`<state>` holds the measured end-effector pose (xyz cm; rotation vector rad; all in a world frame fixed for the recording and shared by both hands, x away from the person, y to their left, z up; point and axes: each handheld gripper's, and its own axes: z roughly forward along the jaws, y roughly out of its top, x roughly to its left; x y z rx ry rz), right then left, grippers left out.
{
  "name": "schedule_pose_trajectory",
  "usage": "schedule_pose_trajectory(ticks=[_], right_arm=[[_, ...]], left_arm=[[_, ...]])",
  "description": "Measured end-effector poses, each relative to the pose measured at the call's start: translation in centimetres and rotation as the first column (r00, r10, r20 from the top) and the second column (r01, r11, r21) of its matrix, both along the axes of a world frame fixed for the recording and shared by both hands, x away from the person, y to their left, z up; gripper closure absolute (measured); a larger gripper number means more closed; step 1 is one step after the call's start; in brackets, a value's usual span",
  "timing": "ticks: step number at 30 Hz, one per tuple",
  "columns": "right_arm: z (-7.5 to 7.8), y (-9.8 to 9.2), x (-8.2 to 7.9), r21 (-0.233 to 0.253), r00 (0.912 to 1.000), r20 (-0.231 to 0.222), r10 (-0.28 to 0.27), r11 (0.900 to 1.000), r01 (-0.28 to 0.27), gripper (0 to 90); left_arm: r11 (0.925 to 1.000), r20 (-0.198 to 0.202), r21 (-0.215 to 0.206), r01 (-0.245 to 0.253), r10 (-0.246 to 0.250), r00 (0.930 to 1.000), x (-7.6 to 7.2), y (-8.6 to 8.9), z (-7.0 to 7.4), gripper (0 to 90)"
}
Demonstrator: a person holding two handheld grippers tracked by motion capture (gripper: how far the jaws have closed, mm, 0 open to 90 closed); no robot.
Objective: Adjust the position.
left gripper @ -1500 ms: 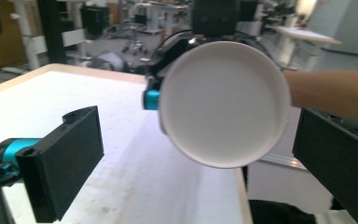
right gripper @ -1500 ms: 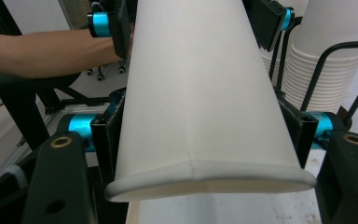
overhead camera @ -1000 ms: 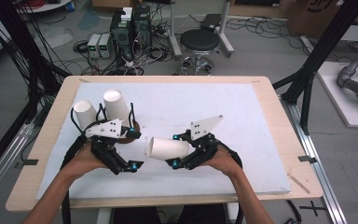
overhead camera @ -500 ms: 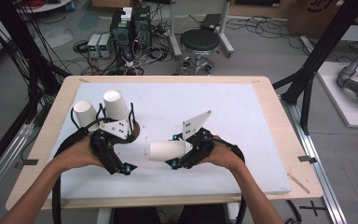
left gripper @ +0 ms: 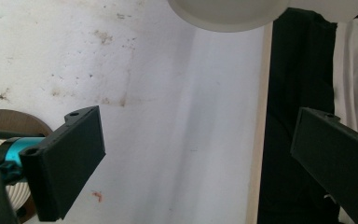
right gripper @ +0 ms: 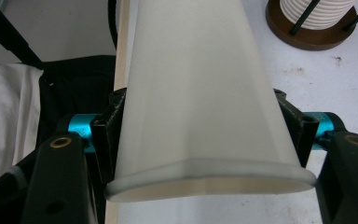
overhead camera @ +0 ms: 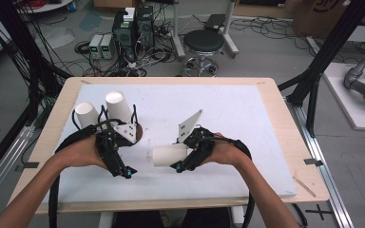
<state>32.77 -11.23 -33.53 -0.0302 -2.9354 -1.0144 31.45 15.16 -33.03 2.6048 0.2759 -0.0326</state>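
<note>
The right gripper [overhead camera: 179, 160] clamped a cup [overhead camera: 168, 154] lying sideways above the mat's [overhead camera: 237, 114] front middle. The left gripper [overhead camera: 123, 167], jaws apart and empty, was just left of it. 2 upturned cups [overhead camera: 119, 107] and a brown stand [right gripper: 307, 35] stood behind.

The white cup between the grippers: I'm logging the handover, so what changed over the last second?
The left gripper drew back toward the person, jaws open and empty. The right gripper kept its grip on the white cup, held sideways, shifting slightly. The two upturned cups and the table stayed put.
</note>
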Motion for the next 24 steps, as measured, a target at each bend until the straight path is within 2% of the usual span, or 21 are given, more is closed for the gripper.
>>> schedule_pose_trajectory(ticks=[4, 7, 14, 15, 16, 24], right_arm=[[0.2, 0.7, 0.0, -0.041, 0.9999, 0.001, 0.012, 0.999, -0.012, 32.6], [0.1, 1.4, 0.0, -0.080, 0.9995, 0.002, 0.032, 0.996, -0.032, 32.6], [0.1, 2.6, 0.2, -0.101, 0.9981, -0.001, 0.062, 0.993, -0.062, 32.7], [0.1, 2.7, 0.1, -0.121, 0.9982, -0.015, 0.058, 0.991, -0.059, 32.7], [0.1, 2.9, 0.1, -0.133, 0.9979, -0.006, 0.065, 0.989, -0.065, 32.7], [-0.4, 3.9, 0.2, -0.183, 0.9961, -0.020, 0.086, 0.979, -0.088, 32.7]], left_arm=[[0.9995, -0.010, 0.030, 0.007, -0.006, 0.9999, 0.2, -0.4, -0.4, 2.7], [0.9992, -0.014, 0.037, 0.012, -0.011, 0.9998, 0.2, -0.7, -0.5, 2.7], [0.9977, -0.027, 0.057, 0.037, -0.036, 0.9990, 0.1, -1.8, -0.9, 2.7], [0.9975, -0.028, 0.059, 0.038, -0.037, 0.9989, 0.1, -2.0, -0.9, 2.7], [0.9974, -0.030, 0.060, 0.041, -0.039, 0.9988, 0.1, -2.1, -0.9, 2.7], [0.9948, -0.045, 0.088, 0.053, -0.049, 0.9978, 0.2, -2.9, -1.2, 2.7]])
